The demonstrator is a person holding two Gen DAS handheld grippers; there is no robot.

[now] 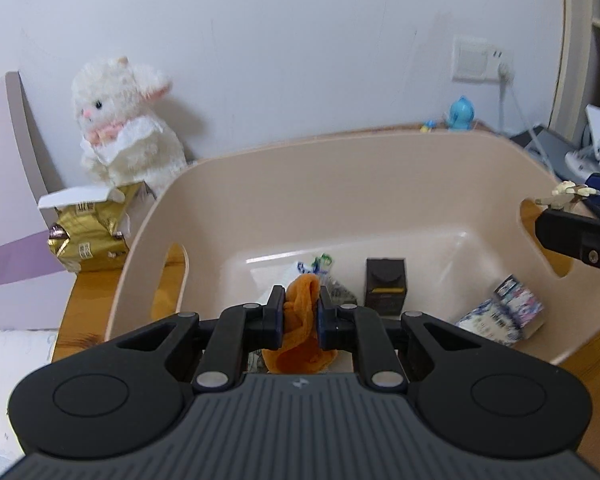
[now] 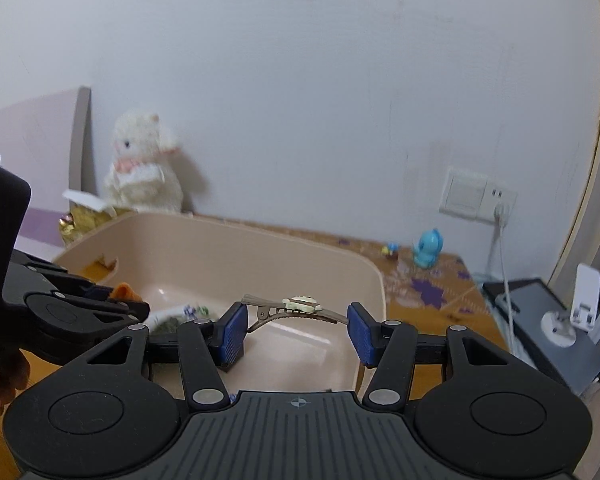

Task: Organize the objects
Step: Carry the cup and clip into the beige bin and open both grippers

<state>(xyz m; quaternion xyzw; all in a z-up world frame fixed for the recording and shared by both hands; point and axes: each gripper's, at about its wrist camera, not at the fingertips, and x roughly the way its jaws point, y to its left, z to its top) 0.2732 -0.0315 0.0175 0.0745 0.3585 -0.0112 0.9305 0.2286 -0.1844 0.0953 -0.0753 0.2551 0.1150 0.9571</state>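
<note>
One orange cloth (image 1: pixel 302 320) is clenched by the left gripper (image 1: pixel 300 316) above the beige basket (image 1: pixel 340 168); one hair clip (image 2: pixel 296 308) is spanned by the right gripper (image 2: pixel 298 334).

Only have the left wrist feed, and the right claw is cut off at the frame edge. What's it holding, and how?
Observer: A hair clip, pinched end to end between the right claw's blue pads, with the jaws wide apart.
Operator: Is it over the bin?
Observer: In the right wrist view it lines up with the beige bin's interior, near the right-hand wall. I cannot tell how high it is.
Operator: Anything behind the bin's far wall?
Observer: Purple star shapes are scattered on the wooden table, left of the blue toy.
</note>
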